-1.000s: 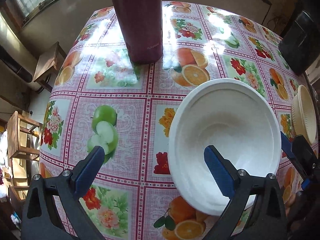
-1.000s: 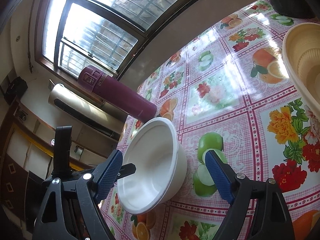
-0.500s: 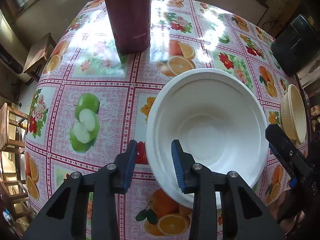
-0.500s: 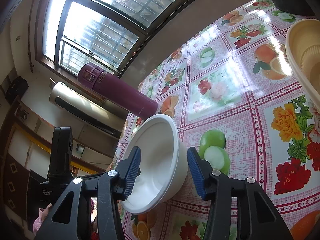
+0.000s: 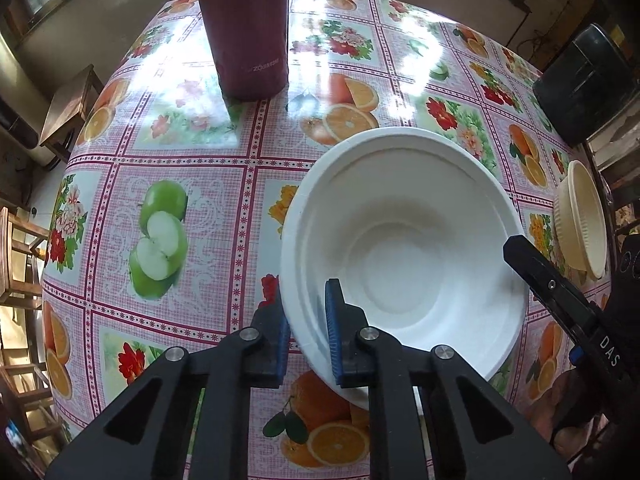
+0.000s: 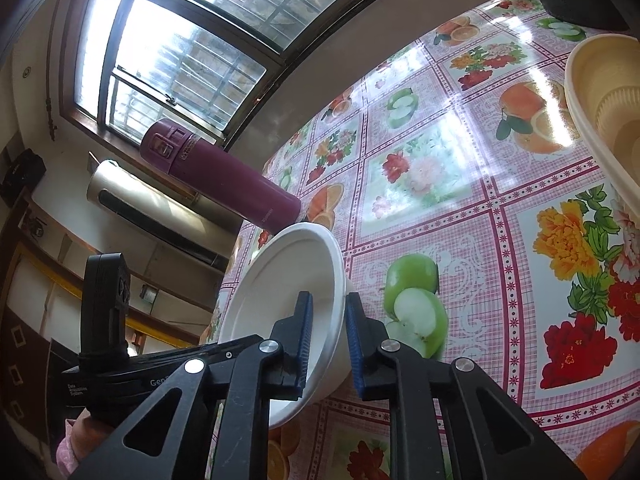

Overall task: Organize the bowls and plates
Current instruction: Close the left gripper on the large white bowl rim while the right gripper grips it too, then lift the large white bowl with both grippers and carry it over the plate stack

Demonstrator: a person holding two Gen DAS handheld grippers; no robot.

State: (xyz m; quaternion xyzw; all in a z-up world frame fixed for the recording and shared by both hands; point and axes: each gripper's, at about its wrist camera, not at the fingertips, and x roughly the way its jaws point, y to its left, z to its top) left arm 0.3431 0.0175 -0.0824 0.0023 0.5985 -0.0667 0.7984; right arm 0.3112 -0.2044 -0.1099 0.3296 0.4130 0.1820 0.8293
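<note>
Near the front edge of the table [image 5: 192, 184], the white bowl [image 5: 404, 248] sat tilted, pinched on opposite sides of its rim. The left gripper [image 5: 306, 332] was clamped on the rim nearest its camera, one blue pad inside and one outside; the right gripper [image 6: 326, 340] gripped the far rim likewise. Its underside was hidden, so I could not tell whether it touched the cloth. A maroon flask [image 5: 244, 28] stood toward the table's far edge, its top cut off in the left view. A cream bowl [image 6: 604, 108] lay at the right edge, partly out of frame. Fruit-and-flower oilcloth covered the table; a barred window [image 6: 180, 36] glared, washing out detail.
</note>
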